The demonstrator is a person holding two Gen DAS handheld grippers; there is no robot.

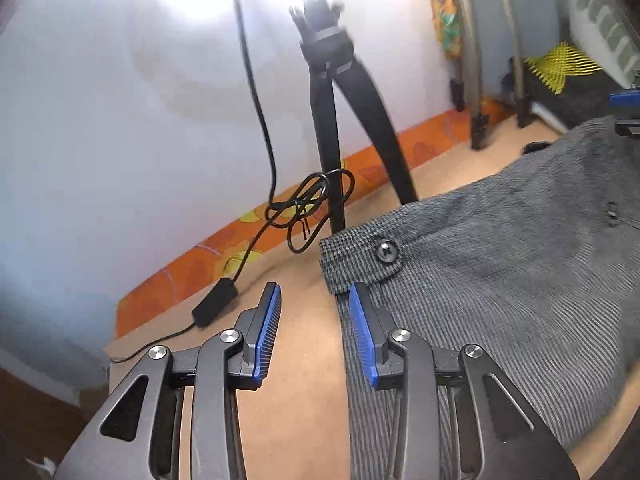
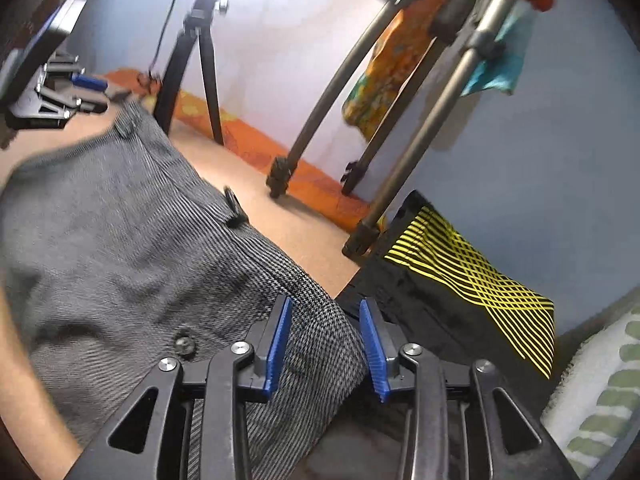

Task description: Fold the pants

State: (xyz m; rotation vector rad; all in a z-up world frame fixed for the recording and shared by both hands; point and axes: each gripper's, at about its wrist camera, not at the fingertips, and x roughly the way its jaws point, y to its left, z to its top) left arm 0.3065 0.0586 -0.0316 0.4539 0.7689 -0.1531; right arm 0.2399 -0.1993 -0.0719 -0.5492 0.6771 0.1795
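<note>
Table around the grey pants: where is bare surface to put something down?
Bare table lies under the open left gripper, between the pants and the black cable. A second strip runs between the pants and the tripod feet. It is crowded beside the open right gripper, where a black and yellow cloth lies.

- The left gripper (image 1: 314, 300) is held low, its jaws spread apart with nothing between the blue pads (image 1: 267, 334).
- It tilts a little, the fingers pointing forward and slightly up.
- The right gripper (image 2: 326, 314) is also spread wide, gripping nothing, its blue pads (image 2: 278, 344) angled outward.
- From the right wrist view, the left gripper (image 2: 80, 88) shows far off at upper left, well apart from the right one.
</note>
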